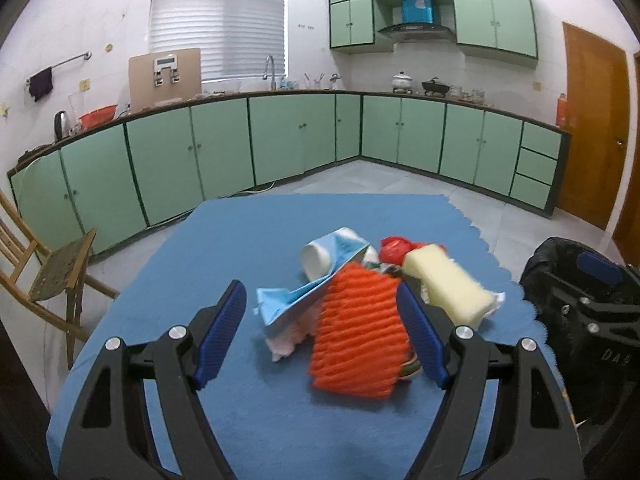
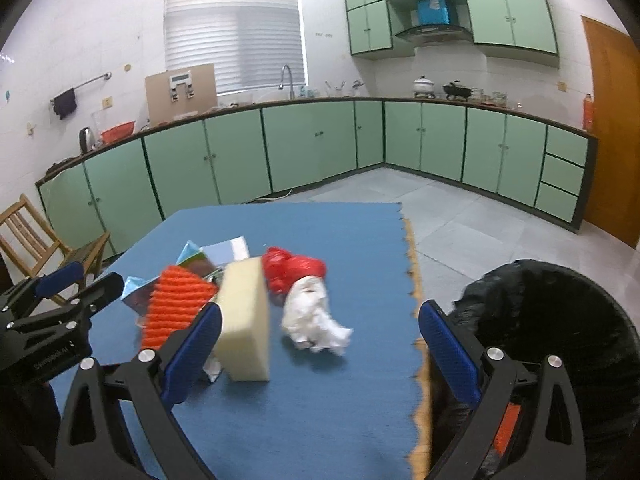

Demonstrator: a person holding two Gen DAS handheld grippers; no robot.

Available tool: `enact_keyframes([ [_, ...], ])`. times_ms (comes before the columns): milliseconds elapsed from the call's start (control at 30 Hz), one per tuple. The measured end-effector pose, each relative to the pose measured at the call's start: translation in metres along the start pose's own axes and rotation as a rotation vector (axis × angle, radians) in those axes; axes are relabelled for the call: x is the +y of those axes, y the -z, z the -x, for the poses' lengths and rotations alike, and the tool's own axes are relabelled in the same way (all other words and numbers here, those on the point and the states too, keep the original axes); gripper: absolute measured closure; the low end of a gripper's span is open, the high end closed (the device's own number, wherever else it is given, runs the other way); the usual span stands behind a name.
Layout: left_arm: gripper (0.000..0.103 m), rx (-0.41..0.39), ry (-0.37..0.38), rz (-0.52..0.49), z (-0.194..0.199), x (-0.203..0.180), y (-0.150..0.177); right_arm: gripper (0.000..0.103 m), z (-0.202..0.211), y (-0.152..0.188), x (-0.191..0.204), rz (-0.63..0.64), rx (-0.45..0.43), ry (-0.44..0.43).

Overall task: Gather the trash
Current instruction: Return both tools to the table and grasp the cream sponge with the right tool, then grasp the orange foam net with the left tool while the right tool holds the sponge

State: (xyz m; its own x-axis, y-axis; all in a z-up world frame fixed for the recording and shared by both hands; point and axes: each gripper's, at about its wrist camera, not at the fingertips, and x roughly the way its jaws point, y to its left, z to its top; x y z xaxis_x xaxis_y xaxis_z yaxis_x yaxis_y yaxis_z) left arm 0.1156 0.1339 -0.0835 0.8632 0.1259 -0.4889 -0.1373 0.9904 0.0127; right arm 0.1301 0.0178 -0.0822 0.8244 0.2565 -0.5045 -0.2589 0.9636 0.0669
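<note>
The left gripper [image 1: 320, 330] stands wide open and empty, aimed down at the heap on the blue cloth [image 1: 248, 240]; nothing is pinched, so it looks to be lining up a first pick. Between its fingers lie a crumpled blue-and-white wrapper [image 1: 292, 300] toward the left finger and an orange ribbed sponge [image 1: 356, 332] against the right finger (whether it touches the pad is hard to tell). Ahead of the tips sits a white cup [image 1: 316, 260], and beyond the right finger a pale yellow sponge [image 1: 448, 288] and a red plastic bag [image 1: 394, 248].

The right gripper [image 2: 320, 344] is likewise spread and holding nothing. The yellow sponge stands just inside its left finger, a crumpled white paper [image 2: 312, 316] lies between the fingers, nearer the left one. Just outside its right finger, off the cloth's edge, gapes the black-lined bin [image 2: 552, 320], probably set close so that each piece travels little.
</note>
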Motion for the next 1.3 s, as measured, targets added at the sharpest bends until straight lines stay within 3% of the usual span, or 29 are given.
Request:
enact_keyframes([
  [67, 0.028, 0.011, -0.005, 0.002, -0.004, 0.005, 0.003, 0.007, -0.007, 0.001, 0.007, 0.008, 0.009, -0.008],
  [367, 0.028, 0.04, -0.018, 0.006, -0.011, 0.013, 0.01, 0.029, -0.035, 0.015, 0.039, 0.062, 0.079, -0.069],
  [733, 0.028, 0.055, -0.004, 0.015, -0.017, 0.018, 0.015, 0.046, -0.052, 0.025, 0.047, 0.071, 0.131, -0.089],
  [933, 0.028, 0.065, 0.0, 0.02, -0.019, 0.019, 0.014, 0.069, -0.058, 0.026, 0.048, 0.074, 0.162, -0.122],
  [1300, 0.026, 0.105, 0.041, 0.028, -0.028, 0.006, 0.02, 0.07, -0.037, 0.017, 0.03, 0.052, 0.12, -0.144],
])
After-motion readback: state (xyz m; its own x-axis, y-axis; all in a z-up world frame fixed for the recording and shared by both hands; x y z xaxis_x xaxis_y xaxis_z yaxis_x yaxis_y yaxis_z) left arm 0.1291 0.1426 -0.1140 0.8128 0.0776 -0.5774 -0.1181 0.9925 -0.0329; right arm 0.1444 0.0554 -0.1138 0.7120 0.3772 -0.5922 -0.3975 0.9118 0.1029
